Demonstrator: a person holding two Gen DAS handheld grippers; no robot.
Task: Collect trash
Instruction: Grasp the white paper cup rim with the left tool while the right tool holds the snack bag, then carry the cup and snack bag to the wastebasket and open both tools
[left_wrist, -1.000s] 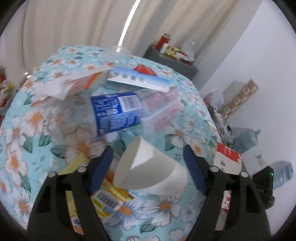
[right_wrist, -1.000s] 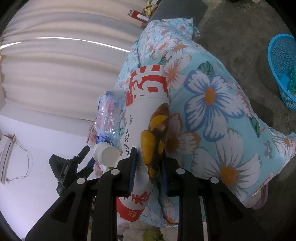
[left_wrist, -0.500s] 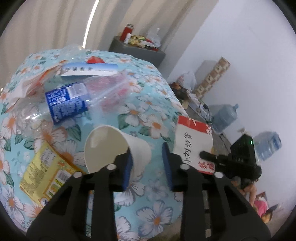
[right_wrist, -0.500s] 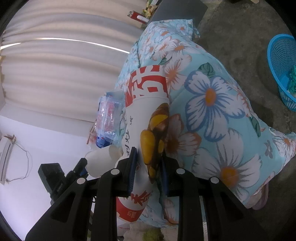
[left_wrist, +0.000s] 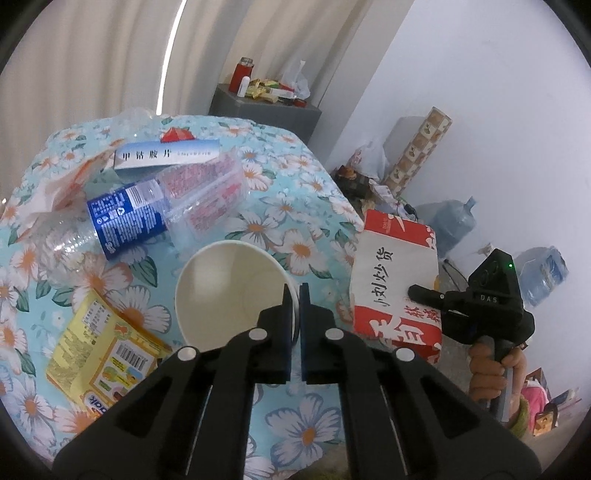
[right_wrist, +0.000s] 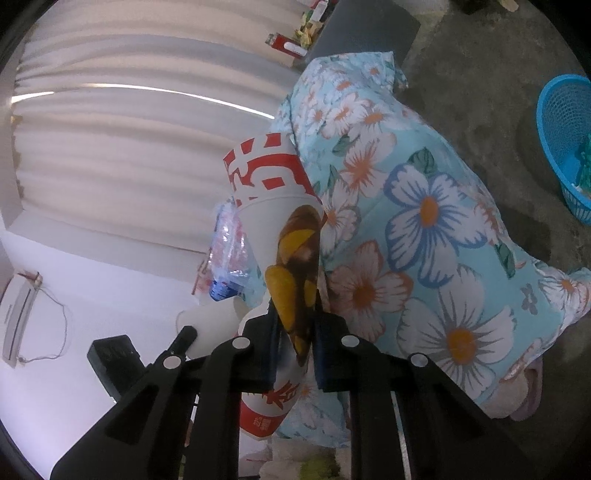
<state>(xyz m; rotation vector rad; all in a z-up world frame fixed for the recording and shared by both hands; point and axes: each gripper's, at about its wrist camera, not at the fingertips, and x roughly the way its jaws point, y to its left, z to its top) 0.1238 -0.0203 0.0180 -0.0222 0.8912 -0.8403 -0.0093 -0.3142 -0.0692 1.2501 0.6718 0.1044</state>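
A white paper cup (left_wrist: 229, 291) faces me mouth-on over the floral tablecloth (left_wrist: 295, 177), and my left gripper (left_wrist: 294, 299) is shut on its right rim. In the right wrist view the cup (right_wrist: 210, 328) shows small at the lower left. A red-and-white paper snack bag (right_wrist: 273, 206) hangs at the table's edge. My right gripper (right_wrist: 295, 332) pinches its brown-and-yellow side, jaws still closing on it. The left wrist view shows the same bag (left_wrist: 395, 280) at the table's right edge, with a hand gripping the right gripper's handle.
On the table lie a blue-labelled plastic bottle (left_wrist: 125, 218), a clear plastic container (left_wrist: 207, 199), a flat medicine box (left_wrist: 166, 157), a yellow packet (left_wrist: 99, 354) and crumpled tissue (left_wrist: 48, 192). A blue basket (right_wrist: 565, 144) stands on the floor. Behind are a grey cabinet (left_wrist: 266, 110) and water jugs (left_wrist: 454, 221).
My left gripper has shut from wide open onto the cup's rim, and the cup has turned its mouth toward me. The right gripper has squeezed the bag tighter.
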